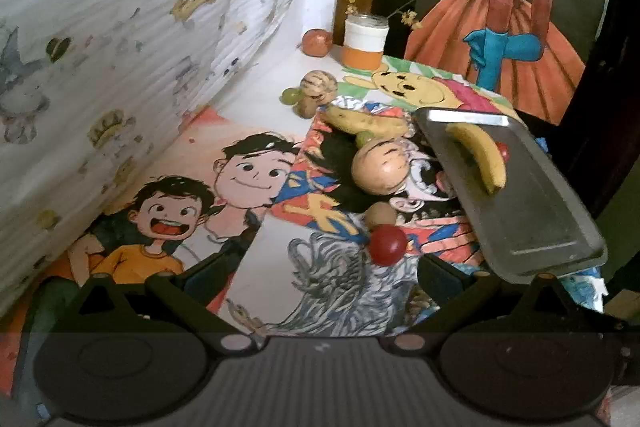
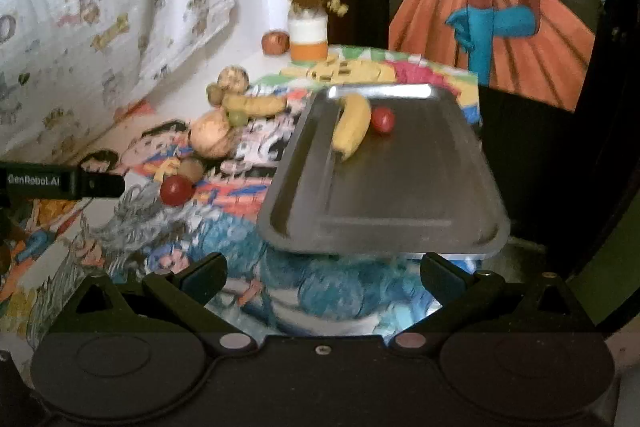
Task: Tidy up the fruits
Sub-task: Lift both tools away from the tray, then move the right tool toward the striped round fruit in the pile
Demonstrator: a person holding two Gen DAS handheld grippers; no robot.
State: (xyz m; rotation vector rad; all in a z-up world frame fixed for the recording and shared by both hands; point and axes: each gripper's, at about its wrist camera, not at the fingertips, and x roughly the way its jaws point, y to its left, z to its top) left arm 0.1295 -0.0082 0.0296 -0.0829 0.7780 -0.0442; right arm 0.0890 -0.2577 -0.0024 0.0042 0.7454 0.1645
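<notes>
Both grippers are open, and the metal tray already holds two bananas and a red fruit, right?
Not quite: the tray holds one banana plus the red fruit, as the right wrist view shows. The second banana lies on the cloth. Left gripper and right gripper are open.

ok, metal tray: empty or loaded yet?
Loaded, partly. The metal tray holds one banana and a red fruit touching it at the far end; the rest is bare. Other fruits lie outside it on the table.

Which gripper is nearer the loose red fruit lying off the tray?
Left. The left gripper, open, has the red fruit just ahead between its fingers. The right gripper, also open, faces the tray, with the fruit off to its left.
</notes>
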